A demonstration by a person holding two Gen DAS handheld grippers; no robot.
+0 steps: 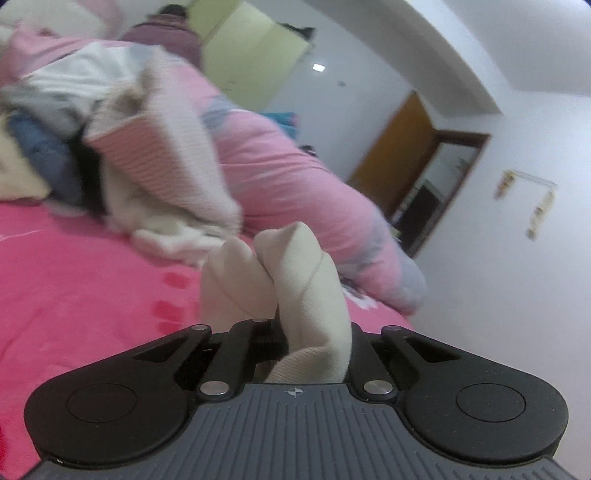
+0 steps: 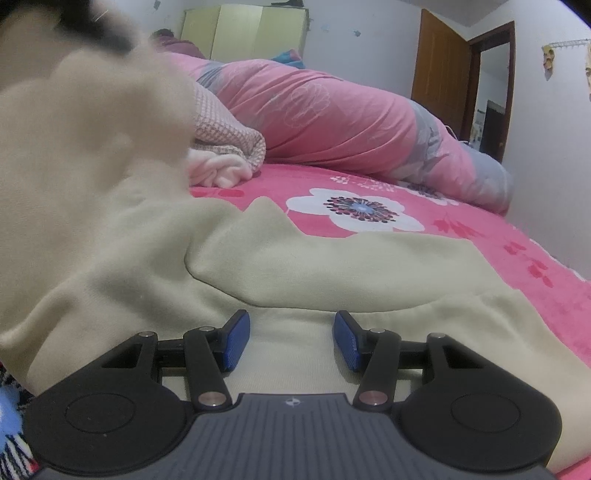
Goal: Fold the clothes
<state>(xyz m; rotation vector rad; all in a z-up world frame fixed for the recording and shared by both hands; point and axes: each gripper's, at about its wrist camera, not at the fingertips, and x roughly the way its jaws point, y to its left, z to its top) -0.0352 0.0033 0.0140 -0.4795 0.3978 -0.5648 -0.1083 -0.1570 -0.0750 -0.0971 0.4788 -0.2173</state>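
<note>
A cream garment (image 2: pixel 332 266) lies spread on the pink floral bed sheet (image 2: pixel 480 229). In the left wrist view my left gripper (image 1: pixel 271 314) is shut on a bunched fold of this cream garment (image 1: pixel 295 266), which sticks up between the jaws and hides the pads. In the right wrist view my right gripper (image 2: pixel 291 339) is open, its blue pads (image 2: pixel 236 339) resting just over the flat cream cloth, holding nothing. A raised, blurred part of the garment (image 2: pixel 85 122) fills the left of that view.
A pile of other clothes (image 1: pixel 122 147) lies on the bed behind, with a checked pink cloth (image 2: pixel 229 136). A rolled pink quilt (image 2: pixel 332 114) runs along the far side. A person (image 1: pixel 166 33) sits beyond, by a green wardrobe (image 2: pixel 243 29) and a wooden door (image 2: pixel 439 62).
</note>
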